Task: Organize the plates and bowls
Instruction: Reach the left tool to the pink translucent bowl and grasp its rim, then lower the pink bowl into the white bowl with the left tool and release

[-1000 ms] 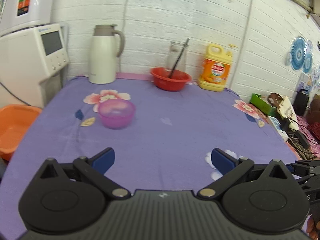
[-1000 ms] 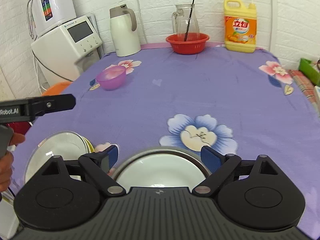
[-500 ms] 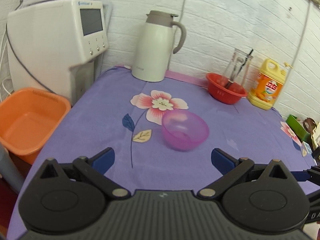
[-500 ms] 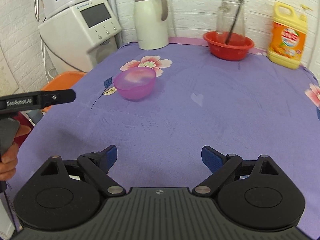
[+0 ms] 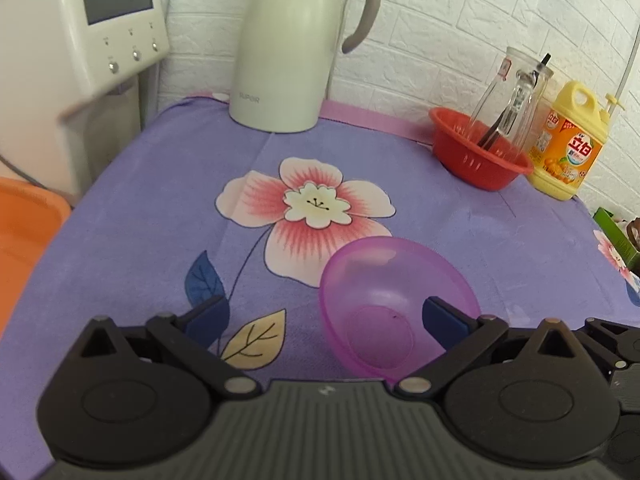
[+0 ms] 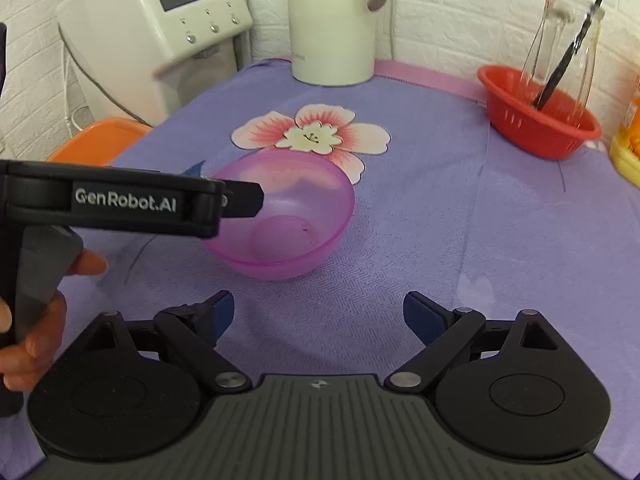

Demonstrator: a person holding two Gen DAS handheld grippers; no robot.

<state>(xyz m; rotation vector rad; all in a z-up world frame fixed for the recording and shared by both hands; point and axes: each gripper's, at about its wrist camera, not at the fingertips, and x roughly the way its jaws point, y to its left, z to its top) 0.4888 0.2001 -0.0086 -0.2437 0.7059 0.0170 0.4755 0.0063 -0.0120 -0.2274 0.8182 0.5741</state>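
Observation:
A translucent purple bowl [image 5: 384, 292] stands upright and empty on the purple flowered tablecloth [image 5: 500, 236]. My left gripper [image 5: 324, 316] is open; its right finger sits inside the bowl's near side and its left finger lies outside, so the near rim is between the jaws. In the right wrist view the bowl [image 6: 296, 216] lies ahead, with the left gripper's body [image 6: 120, 204] reaching over its left rim. My right gripper [image 6: 318, 316] is open and empty, a short way in front of the bowl. No plates are in view.
A white thermos jug [image 5: 296, 44] stands at the back. A red basket [image 5: 480, 160] holds a glass pitcher [image 5: 512, 100] at the back right, beside a yellow detergent bottle [image 5: 568, 152]. A white appliance [image 5: 80, 28] and an orange basin [image 5: 24, 232] are left of the table.
Both grippers have moved forward and left toward the purple bowl. The left gripper now straddles its near rim. The plates seen under the right gripper a second ago are out of view.

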